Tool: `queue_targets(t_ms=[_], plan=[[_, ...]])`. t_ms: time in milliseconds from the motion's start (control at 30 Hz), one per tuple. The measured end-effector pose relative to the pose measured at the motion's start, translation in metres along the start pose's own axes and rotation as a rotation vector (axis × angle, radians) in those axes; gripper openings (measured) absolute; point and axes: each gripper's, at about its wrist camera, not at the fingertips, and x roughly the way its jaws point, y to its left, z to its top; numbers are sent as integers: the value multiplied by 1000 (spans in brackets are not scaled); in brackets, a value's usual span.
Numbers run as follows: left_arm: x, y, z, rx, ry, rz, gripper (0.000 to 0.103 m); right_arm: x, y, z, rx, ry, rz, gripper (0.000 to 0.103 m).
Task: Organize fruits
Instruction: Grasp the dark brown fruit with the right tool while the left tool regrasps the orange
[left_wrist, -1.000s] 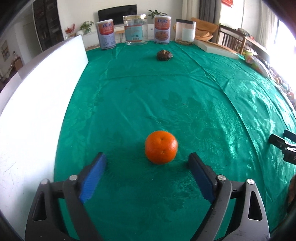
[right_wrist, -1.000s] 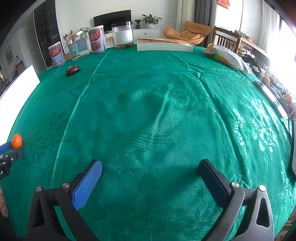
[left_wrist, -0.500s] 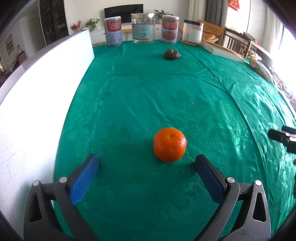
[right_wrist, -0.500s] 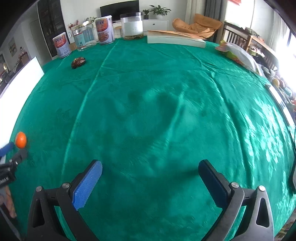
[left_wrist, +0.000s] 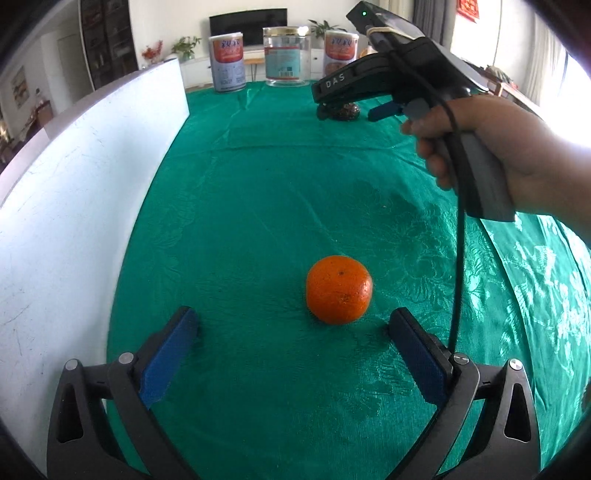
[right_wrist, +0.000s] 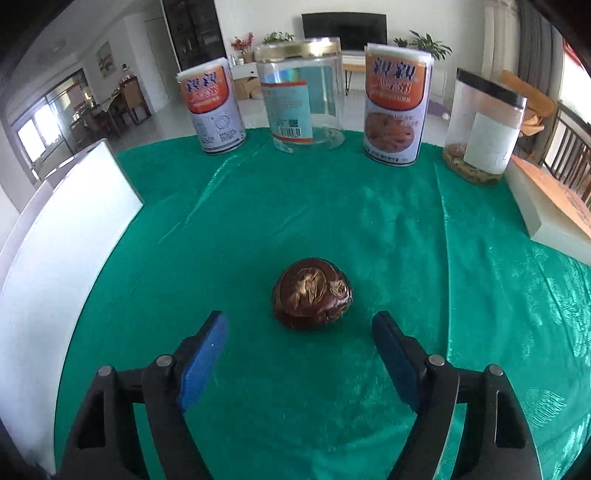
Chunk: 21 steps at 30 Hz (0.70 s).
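Right tool (right_wrist: 299, 328), jaws just narrowing yet clear of the wrinkled dark-brown round fruit (right_wrist: 312, 298) on the green satin tabletop (right_wrist: 369, 229): centre, lower, close gently; left tool (left_wrist: 295, 326) open behind round orange tangerine (left_wrist: 338, 289).

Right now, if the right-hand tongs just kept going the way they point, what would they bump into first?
Probably the dark brown fruit: it lies just ahead of the right tongs, roughly centred between the open pads, on the green tablecloth.
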Motion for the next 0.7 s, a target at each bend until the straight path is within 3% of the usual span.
queue_targets(t_ms=[33,67,200,367,533,700], plan=[[0,0,0,0,0,0,103,1,1,1,-4,2,-24,51],[0,0,0,0,0,0,103,0,0,0,0,8,-29,45],[0,0,0,-1,0,0,103,-22,-14,-22,26,20,2,45],[0,-1,0,-1,0,1,103,-91,-37,-93,101,5,72,45],[0,-1,0,-1,0,1,103,-167,-44,-191,94,-34,-42,45],[0,-1,0,-2,0,1,103,-193,-45,-252,132,-31,-153,45]])
